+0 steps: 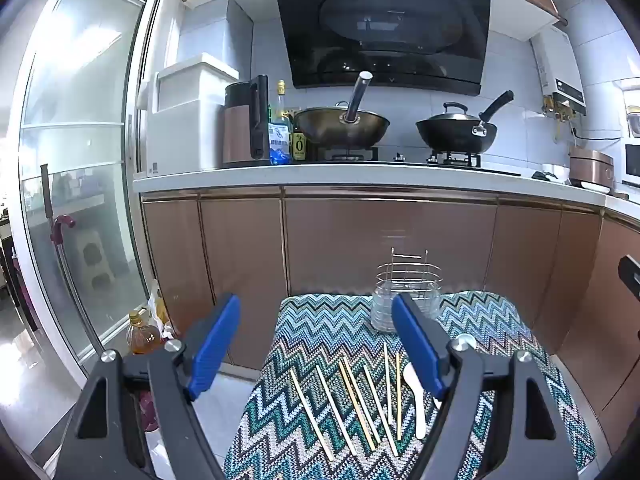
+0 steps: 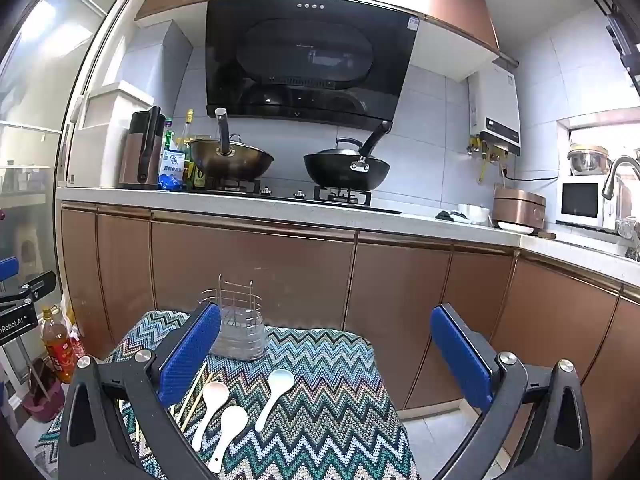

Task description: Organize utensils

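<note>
Your left gripper (image 1: 316, 344) stands wide open with nothing between its blue pads, tipped a little downward over the near end of the zigzag cloth (image 1: 304, 320). Directly below and ahead of it lie the chopsticks (image 1: 352, 404), seven or so pale sticks side by side in a loose fan. Their long axes run away from you, roughly in line with the way the gripper points, so the jaws as they stand would straddle a stick across its width. Just right of the sticks, partly behind your right-hand finger, is one white spoon (image 1: 414, 396).

Your right gripper (image 2: 326, 344) is also wide open and holding nothing. Under it lie the spoons: one (image 2: 210, 408) beside the left pad, one (image 2: 228, 436) nearest you, and one (image 2: 274, 396) farther right. Each has its bowl away from you and its handle towards you, slanted slightly left.

The wire rack (image 2: 236, 320), with a clear cup at its base, sits upright at the far edge of the cloth, ahead of both grippers and beyond all the utensils; it looks empty.

So the left hand is nearer the chopsticks and the right hand nearer the spoons. I'd judge that nothing has gone into the rack yet, and either pick means dropping down first, then carrying forward.
</note>
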A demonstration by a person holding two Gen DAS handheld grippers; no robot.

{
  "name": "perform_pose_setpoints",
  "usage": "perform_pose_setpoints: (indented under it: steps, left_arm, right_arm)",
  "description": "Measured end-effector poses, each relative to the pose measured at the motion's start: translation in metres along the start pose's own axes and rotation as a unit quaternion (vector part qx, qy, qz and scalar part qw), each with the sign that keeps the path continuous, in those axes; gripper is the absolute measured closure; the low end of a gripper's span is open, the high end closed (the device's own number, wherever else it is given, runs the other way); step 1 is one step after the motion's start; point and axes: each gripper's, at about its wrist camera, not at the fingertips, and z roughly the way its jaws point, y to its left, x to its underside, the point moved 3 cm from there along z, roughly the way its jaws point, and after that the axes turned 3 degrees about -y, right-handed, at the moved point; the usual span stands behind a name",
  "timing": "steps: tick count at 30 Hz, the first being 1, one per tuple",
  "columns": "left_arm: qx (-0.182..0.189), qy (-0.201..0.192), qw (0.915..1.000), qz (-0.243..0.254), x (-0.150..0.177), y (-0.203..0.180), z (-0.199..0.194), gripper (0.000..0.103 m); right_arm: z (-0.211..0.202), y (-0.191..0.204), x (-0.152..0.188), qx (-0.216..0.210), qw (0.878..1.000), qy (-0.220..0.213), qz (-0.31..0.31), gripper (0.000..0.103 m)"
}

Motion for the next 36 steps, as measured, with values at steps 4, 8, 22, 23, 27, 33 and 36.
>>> perform_pose_setpoints:
  steps: [4, 8, 22, 23, 27, 33, 36]
  left_arm:
    - [-0.001, 0.000, 1.0000, 0.003, 0.000, 0.000, 0.000, 0.026]
    - [-0.001, 0.000, 1.0000, 0.003, 0.000, 0.000, -0.001, 0.026]
    - [-0.014, -0.004, 0.9999, -0.007, 0.003, 0.006, 0.008, 0.026]
    - [-0.015, -0.004, 0.9999, -0.006, 0.003, 0.006, 0.010, 0.026]
    - [-0.018, 0.001, 0.9998, -0.004, 0.001, 0.006, 0.018, 0.026]
    - [-0.024, 0.004, 0.9997, -0.004, -0.001, 0.006, 0.028, 0.026]
    - [-0.028, 0.002, 0.9996, -0.004, -0.002, 0.006, 0.031, 0.026]
  right_arm:
    - [0.001, 0.000, 0.000, 0.000, 1.000, 0.006, -0.002, 0.000]
    - [0.001, 0.001, 0.000, 0.001, 1.000, 0.002, -0.002, 0.000]
    - [0.008, 0.003, 0.003, 0.000, 1.000, 0.003, -0.005, 0.000]
    - [0.009, 0.004, 0.003, 0.000, 1.000, 0.003, -0.006, 0.000]
    - [0.016, 0.004, 0.004, -0.003, 1.000, 0.006, -0.007, 0.000]
    - [0.024, 0.004, 0.001, -0.004, 1.000, 0.004, -0.004, 0.000]
    - [0.029, 0.004, -0.002, -0.006, 1.000, 0.003, -0.002, 0.000]
